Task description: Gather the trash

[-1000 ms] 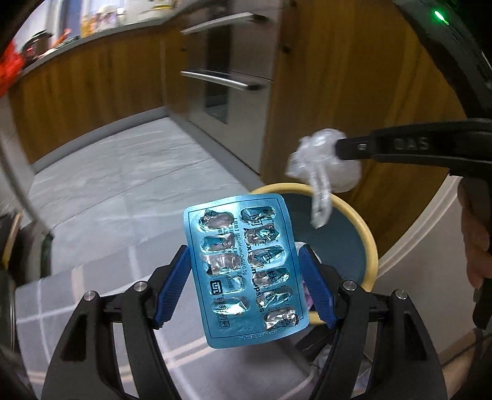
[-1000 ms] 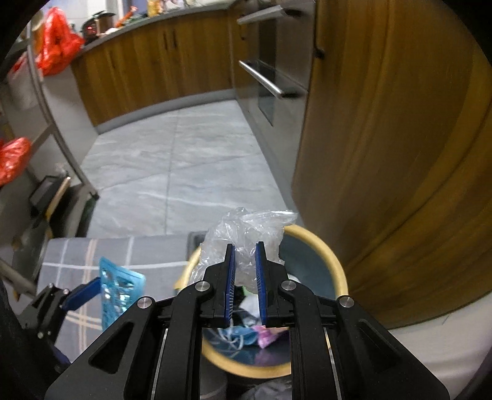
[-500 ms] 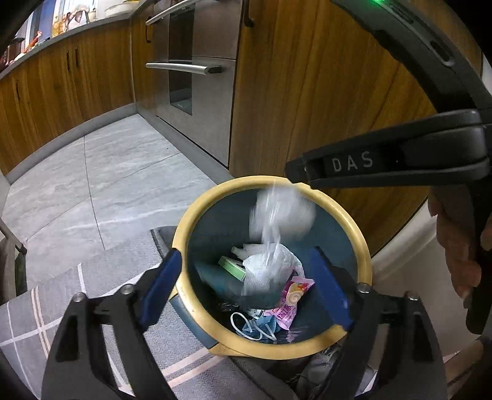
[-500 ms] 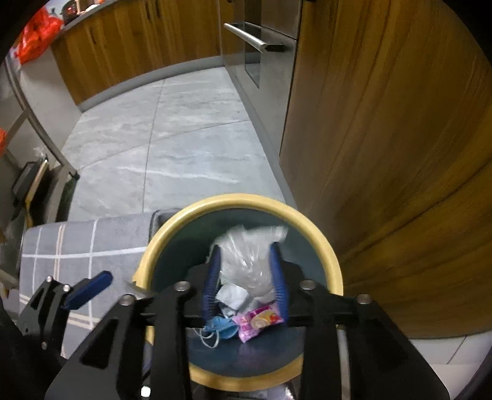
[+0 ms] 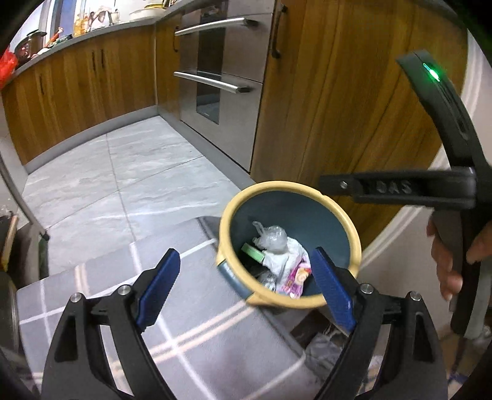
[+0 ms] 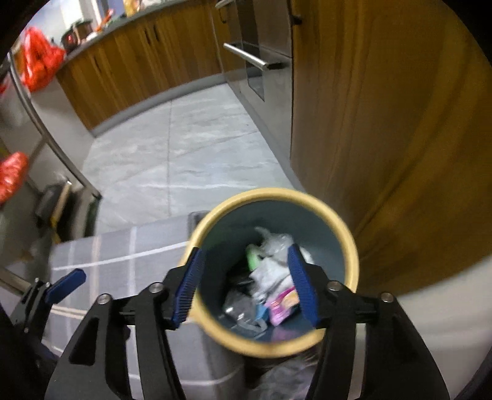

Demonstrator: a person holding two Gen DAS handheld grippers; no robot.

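Both claws, the left gripper point(image 5: 246, 289) and right gripper point(image 6: 246, 286), are hanging spread and empty; clear plastic wrap point(image 5: 273, 238) is lying inside the yellow-rimmed bin point(image 5: 353, 237), lower center, so this drop looks done.

Grey marbled floor tiles point(image 5: 123, 172) fill the middle ground. Wooden cabinets point(image 5: 83, 89) run along the far wall under a grey countertop point(image 5: 92, 29) carrying blurred kitchen items. A stainless oven front point(image 5: 221, 77) with two horizontal bar handles stands right of them, beside a tall wooden panel point(image 5: 344, 101). A grey rug with pale grid lines point(image 5: 190, 332) lies near. Red plastic bags point(image 6: 38, 61) hang at far left.
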